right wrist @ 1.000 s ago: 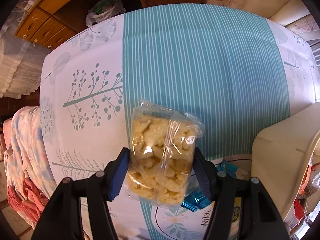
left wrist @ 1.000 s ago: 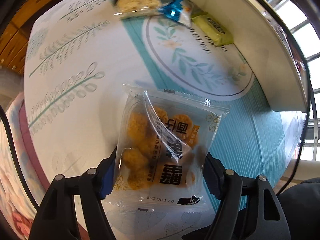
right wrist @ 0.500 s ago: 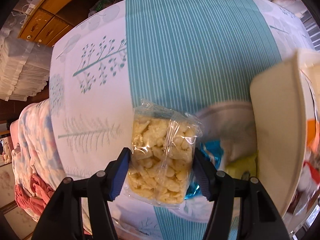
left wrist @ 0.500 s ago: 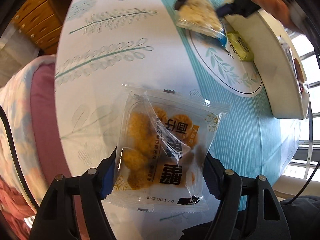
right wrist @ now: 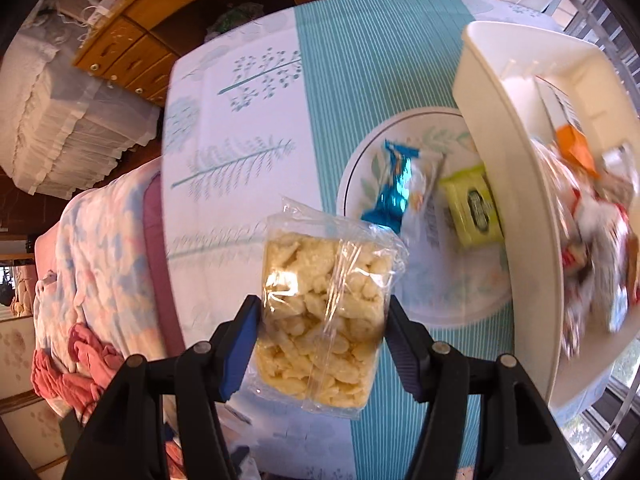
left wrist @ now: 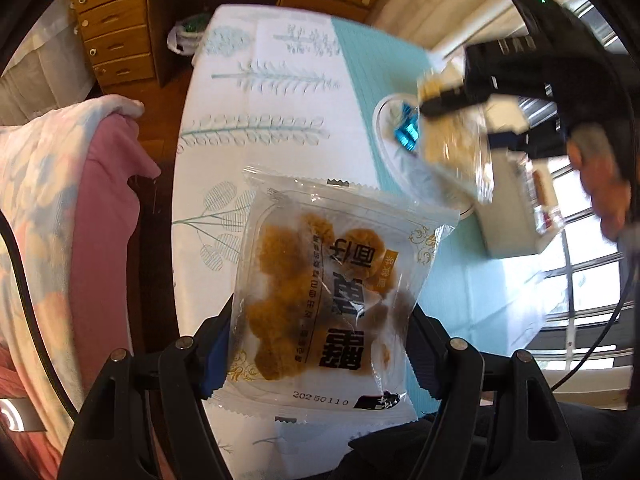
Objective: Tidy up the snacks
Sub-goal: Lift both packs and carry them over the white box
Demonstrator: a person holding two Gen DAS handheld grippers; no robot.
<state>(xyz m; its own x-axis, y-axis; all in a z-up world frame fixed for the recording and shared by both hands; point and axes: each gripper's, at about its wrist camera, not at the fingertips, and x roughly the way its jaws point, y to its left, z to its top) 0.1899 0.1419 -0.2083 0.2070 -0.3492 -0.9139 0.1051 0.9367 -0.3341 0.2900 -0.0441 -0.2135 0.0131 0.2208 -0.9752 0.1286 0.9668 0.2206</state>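
At the bottom centre of the left wrist view, the left gripper (left wrist: 320, 344) is closed on a clear packet of brown fried bites (left wrist: 328, 300), blue pads pressing both sides, held above the tablecloth (left wrist: 256, 128). Beyond it, at the upper right, the right gripper (left wrist: 460, 120) appears blurred with its load.

At the bottom centre of the right wrist view, the right gripper (right wrist: 322, 344) clamps a clear pack of pale puffed pieces (right wrist: 324, 328). Farther on, a blue wrapper (right wrist: 394, 190) and a yellow-green packet (right wrist: 474, 210) lie on the round plate print (right wrist: 460, 304). At the right edge, the cream bin (right wrist: 516, 160) holds blurred snack packets.
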